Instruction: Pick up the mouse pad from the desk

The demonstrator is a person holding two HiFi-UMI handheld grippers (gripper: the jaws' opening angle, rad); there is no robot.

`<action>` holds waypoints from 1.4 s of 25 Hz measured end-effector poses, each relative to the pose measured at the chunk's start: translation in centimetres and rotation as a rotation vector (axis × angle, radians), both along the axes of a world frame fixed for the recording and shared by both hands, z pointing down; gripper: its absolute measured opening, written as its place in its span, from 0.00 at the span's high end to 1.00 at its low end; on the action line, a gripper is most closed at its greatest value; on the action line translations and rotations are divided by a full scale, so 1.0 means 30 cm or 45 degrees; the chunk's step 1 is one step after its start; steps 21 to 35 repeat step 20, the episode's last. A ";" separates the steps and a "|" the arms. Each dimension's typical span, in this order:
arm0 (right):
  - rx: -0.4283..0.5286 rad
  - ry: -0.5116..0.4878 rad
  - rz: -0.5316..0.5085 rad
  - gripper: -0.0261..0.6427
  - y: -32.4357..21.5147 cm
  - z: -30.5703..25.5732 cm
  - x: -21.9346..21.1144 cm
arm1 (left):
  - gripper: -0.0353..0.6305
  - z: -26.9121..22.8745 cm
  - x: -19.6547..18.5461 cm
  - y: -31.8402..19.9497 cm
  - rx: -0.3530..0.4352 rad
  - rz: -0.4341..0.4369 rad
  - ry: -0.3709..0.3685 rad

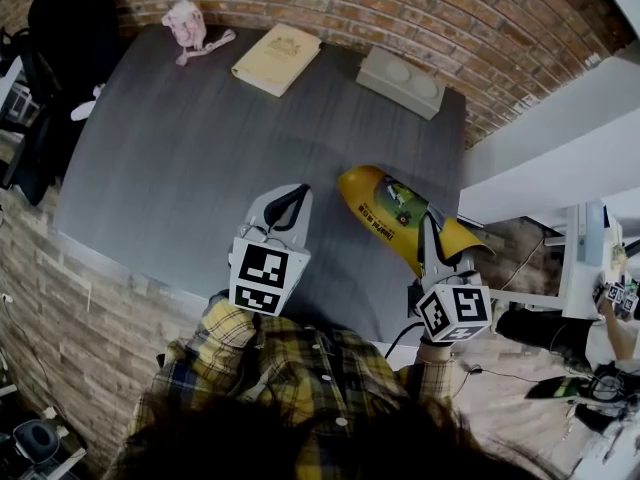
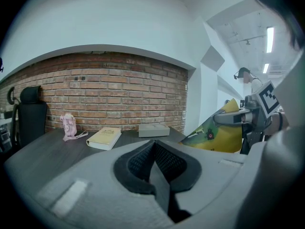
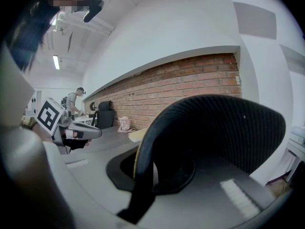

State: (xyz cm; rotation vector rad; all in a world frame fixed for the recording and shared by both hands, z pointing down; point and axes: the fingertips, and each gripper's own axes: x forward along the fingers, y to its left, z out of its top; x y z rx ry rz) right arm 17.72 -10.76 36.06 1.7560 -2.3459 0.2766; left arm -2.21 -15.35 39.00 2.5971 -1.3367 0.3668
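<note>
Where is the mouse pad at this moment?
In the head view the mouse pad is at the right, clamped in the right gripper and held tilted over the near right part of the desk, beside the shut left gripper.

Along the surface's far edge sit a pink strapped pouch near the left corner, a cream book mid-edge and a flat grey box toward the right corner, all well apart.

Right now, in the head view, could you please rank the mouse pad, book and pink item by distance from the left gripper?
From the left gripper:
1. mouse pad, beside it, right
2. book, far centre
3. pink item, far left
</note>
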 end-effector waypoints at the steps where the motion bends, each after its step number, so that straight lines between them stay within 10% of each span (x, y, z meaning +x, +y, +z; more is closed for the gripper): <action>1: -0.001 -0.002 0.003 0.94 0.000 0.000 0.002 | 0.95 0.001 -0.002 -0.001 -0.001 -0.001 -0.001; 35: -0.001 -0.031 0.013 0.94 0.002 0.009 0.018 | 0.95 0.018 0.002 -0.009 -0.008 -0.002 -0.019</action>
